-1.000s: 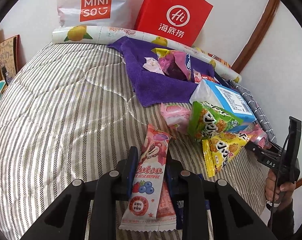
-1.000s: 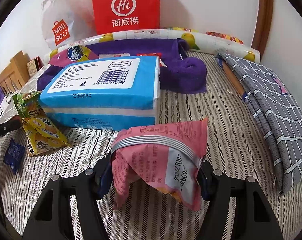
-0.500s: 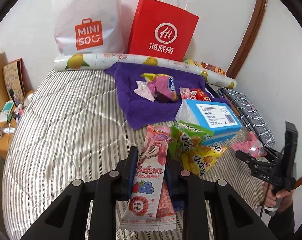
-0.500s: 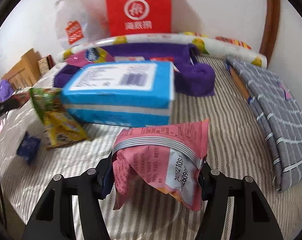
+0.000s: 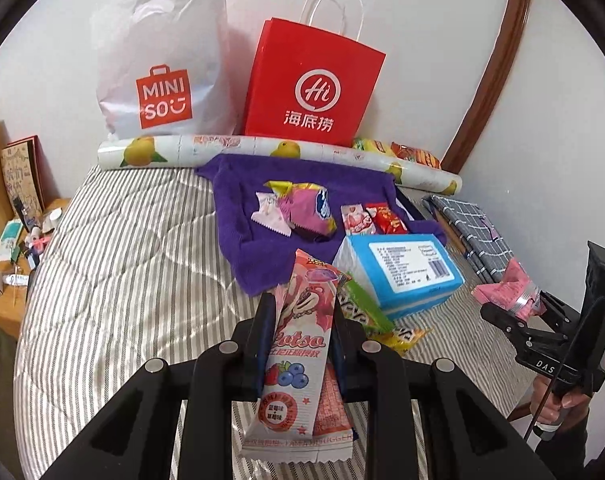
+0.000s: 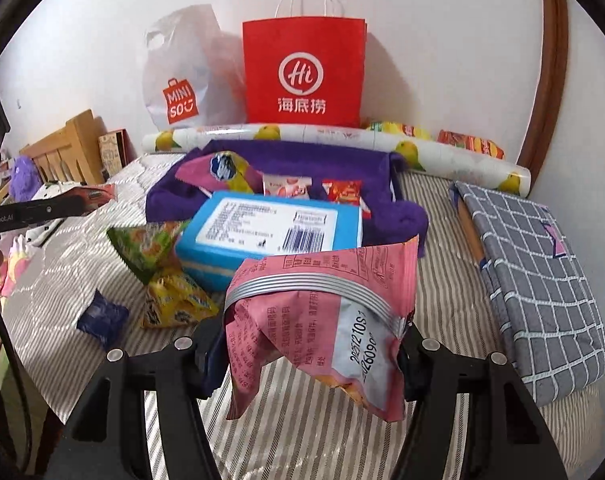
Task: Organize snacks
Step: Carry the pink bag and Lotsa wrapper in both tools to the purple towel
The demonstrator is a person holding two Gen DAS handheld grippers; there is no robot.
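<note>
My left gripper (image 5: 302, 312) is shut on a long pink Lotso snack pack (image 5: 298, 360), with a second pink pack behind it, lifted over the striped bed (image 5: 122, 280). My right gripper (image 6: 310, 344) is shut on a crumpled pink snack bag (image 6: 322, 292), also held above the bed. In the left wrist view the right gripper (image 5: 514, 308) shows at the right edge. A purple towel (image 5: 242, 208) at the back carries several small snacks. A green bag (image 6: 142, 244), a yellow bag (image 6: 174, 300) and a dark blue packet (image 6: 102, 318) lie on the bed.
A blue tissue pack (image 5: 402, 272) sits in front of the towel. A red paper bag (image 5: 314, 88) and a white Miniso bag (image 5: 162, 72) lean on the wall behind a fruit-print roll (image 5: 222, 148). Grey checked cloth (image 6: 542, 280) lies right; a cluttered bedside table (image 5: 6, 248) stands left.
Both grippers have risen with their packs still held, so the bed and the bags at the wall show from higher up. The loose snacks on the bed stayed put.
</note>
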